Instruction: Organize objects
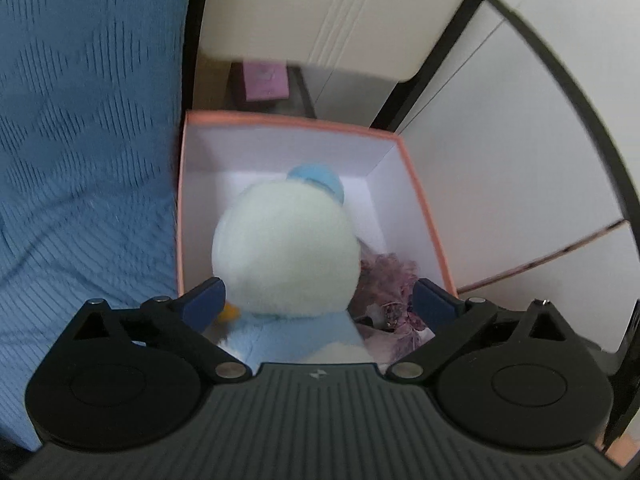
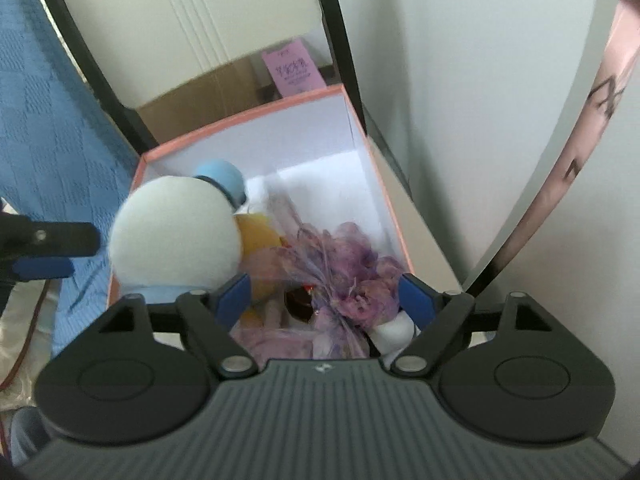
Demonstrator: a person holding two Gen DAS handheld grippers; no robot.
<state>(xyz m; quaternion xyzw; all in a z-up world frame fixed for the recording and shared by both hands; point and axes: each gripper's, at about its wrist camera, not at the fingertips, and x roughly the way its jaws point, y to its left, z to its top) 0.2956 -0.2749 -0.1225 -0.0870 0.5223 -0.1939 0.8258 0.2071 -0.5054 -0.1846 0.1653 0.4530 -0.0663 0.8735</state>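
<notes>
Left gripper [image 1: 316, 300] is sitting wide, blue pads clear on both sides of the duck plush [image 1: 284, 248], not pressing it. Right gripper [image 2: 324, 300] is also standing apart, pads flanking the purple gauze bundle [image 2: 352, 276] with no squeeze visible. Both are hanging over the pink-rimmed white box [image 1: 404, 188], pointing down into it. The box is holding the plush upright-ish against the near-left wall, white round head and pale blue cap up, yellow bill facing right in the right wrist view; the gauze bundle is lying just beside it on the right, touching. Something dark red and a white piece are showing under the bundle, can't tell what. Blue knit fabric [image 1: 80, 140] is running along the box's left side. Past the far wall, a pink card [image 2: 294, 68] is sitting near brown cardboard.
</notes>
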